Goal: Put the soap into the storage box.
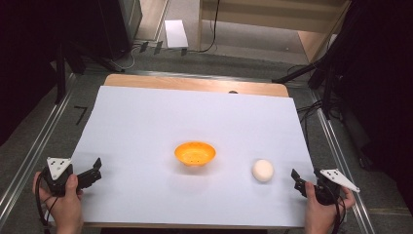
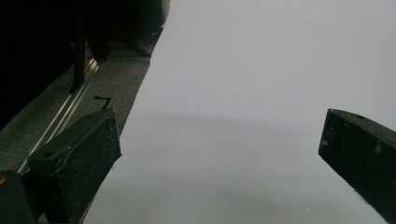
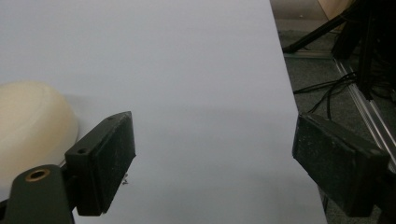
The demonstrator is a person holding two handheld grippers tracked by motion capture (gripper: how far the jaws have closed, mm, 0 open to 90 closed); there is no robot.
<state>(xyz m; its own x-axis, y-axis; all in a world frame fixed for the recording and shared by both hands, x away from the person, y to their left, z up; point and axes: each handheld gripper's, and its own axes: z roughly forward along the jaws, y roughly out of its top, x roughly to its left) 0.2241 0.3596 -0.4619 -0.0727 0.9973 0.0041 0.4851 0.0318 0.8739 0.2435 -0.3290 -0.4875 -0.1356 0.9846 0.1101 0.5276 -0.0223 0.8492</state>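
Observation:
An orange bowl [image 1: 195, 152] stands upright near the middle of the white sheet [image 1: 195, 112]. A cream rounded lump [image 1: 263, 170] lies to its right, apart from it. My left gripper [image 1: 96, 169] is low at the sheet's front left, held in a hand; its jaws stand open over bare sheet [image 2: 219, 154]. My right gripper [image 1: 297, 181] is at the front right, a short way right of the lump. Its jaws are open with nothing between them [image 3: 215, 158], and the cream lump [image 3: 32, 126] lies just outside the left jaw in the right gripper view.
The sheet covers a wooden table whose far edge [image 1: 195, 83] shows bare. Metal floor rails [image 1: 29, 156] run along both sides. Cables [image 3: 327, 91] and black stand legs [image 1: 302, 73] lie on the floor to the right.

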